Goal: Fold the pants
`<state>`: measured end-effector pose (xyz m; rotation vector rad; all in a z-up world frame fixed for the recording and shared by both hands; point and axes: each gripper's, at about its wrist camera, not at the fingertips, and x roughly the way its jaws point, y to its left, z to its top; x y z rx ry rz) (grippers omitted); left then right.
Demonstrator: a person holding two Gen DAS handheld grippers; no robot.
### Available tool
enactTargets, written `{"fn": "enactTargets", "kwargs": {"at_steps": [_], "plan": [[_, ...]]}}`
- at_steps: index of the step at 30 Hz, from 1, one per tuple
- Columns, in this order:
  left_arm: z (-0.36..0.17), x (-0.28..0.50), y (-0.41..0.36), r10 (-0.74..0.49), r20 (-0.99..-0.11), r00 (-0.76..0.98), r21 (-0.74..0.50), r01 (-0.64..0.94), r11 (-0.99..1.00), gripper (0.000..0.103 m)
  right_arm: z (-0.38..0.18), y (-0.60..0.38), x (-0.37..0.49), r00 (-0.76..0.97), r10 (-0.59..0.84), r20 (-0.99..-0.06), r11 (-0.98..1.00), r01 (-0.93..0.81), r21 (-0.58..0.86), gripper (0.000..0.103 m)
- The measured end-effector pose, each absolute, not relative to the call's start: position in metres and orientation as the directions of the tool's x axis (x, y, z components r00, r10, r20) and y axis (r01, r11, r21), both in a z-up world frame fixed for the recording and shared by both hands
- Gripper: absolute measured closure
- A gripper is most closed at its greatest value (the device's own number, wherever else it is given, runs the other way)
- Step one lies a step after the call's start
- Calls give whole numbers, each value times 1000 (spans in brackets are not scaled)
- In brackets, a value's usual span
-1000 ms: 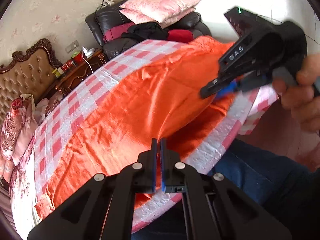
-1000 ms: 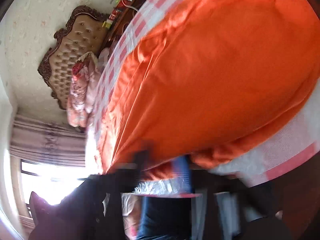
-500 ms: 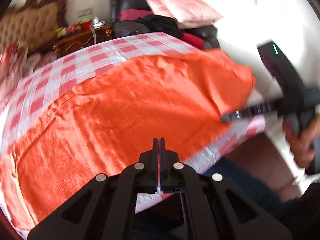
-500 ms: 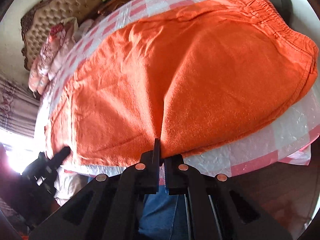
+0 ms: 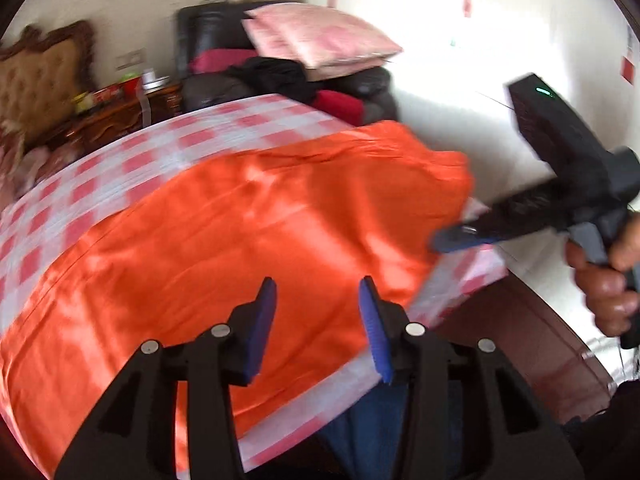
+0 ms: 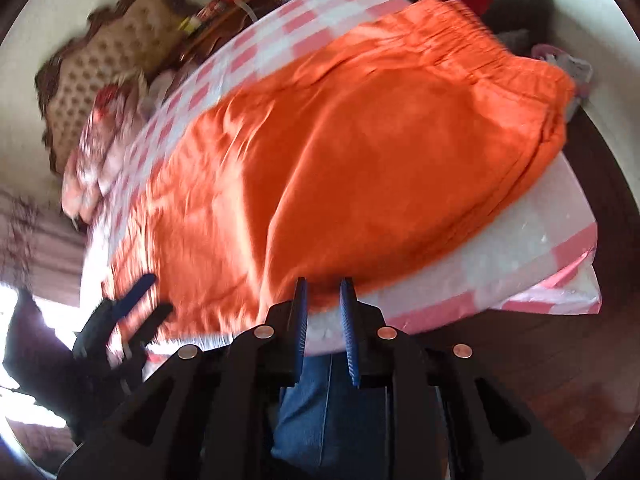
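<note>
- Left gripper (image 5: 318, 322): a second ago pinched together, its jaws are now opening above the near edge of the orange pants (image 5: 240, 240), holding nothing.
- Pants lie flat on the checkered cloth (image 5: 160, 140).
- Right gripper (image 6: 323, 320): likewise opening, empty, beside the pants' near edge, likely readying fresh grips.

the worktop (image 5: 192, 136) wears a pink-and-white checked plastic cover, its near corner hanging loose over the edge. orange pants (image 5: 248, 248) lie spread flat on it, taking up most of the surface, waistband toward the far end.
</note>
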<state>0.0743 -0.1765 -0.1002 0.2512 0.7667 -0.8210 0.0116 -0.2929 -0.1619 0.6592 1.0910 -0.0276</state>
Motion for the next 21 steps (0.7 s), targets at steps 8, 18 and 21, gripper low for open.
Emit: {"fn": "enactTargets", "kwargs": {"at_steps": [8, 18, 21], "plan": [[-135, 82, -243, -484, -829, 279, -77, 801, 593, 78, -175, -301, 9, 384, 210, -899, 834, 410, 369, 83], [-114, 114, -203, -541, -728, 421, -144, 677, 721, 53, -128, -314, 54, 561, 4, -828, 933, 296, 204, 52], [-120, 131, -200, -433, -785, 443, -87, 613, 786, 53, -131, -322, 91, 567, -62, -821, 951, 284, 124, 48]]}}
